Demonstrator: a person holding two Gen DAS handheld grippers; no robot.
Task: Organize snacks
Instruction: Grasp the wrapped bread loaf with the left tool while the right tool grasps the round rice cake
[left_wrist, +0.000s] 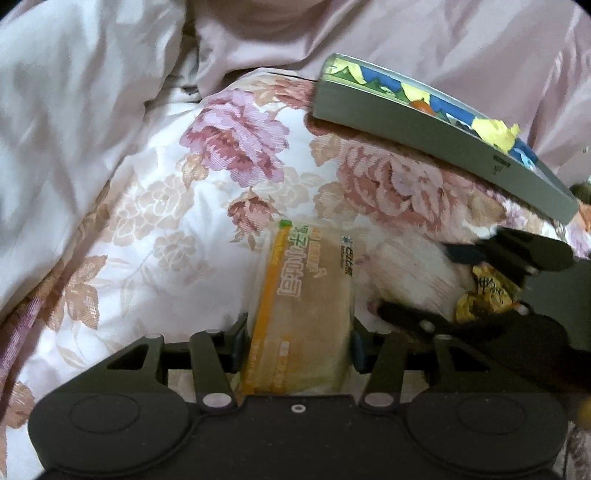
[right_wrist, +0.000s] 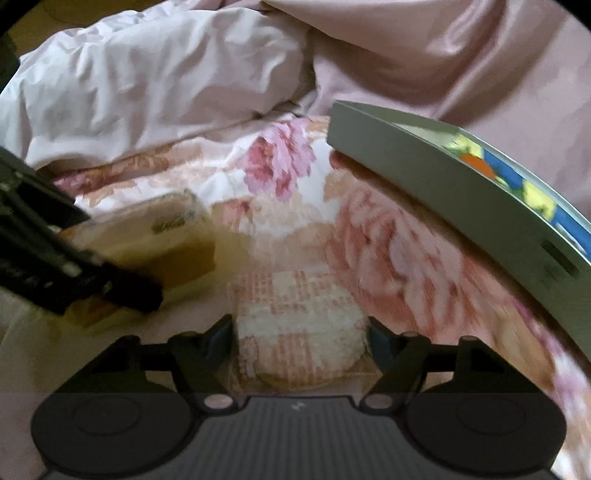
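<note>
My left gripper (left_wrist: 298, 343) is shut on a clear bread packet (left_wrist: 306, 295) with an orange stripe, held over the floral quilt. In the right wrist view that gripper (right_wrist: 118, 258) comes in from the left with the same bread packet (right_wrist: 162, 232). My right gripper (right_wrist: 299, 334) has its pads against both sides of a round white packet with red print (right_wrist: 299, 317), which lies on the quilt. From the left wrist view, the right gripper (left_wrist: 417, 282) straddles this white packet (left_wrist: 406, 269). A yellow-wrapped sweet (left_wrist: 487, 291) lies beside it.
A grey tray (left_wrist: 424, 122) holding colourful packets rests tilted on the quilt at the upper right; it shows in the right wrist view too, grey tray (right_wrist: 443, 173). Floral quilt (left_wrist: 221, 166) covers the middle. Rumpled pink bedding (right_wrist: 147, 85) rises behind.
</note>
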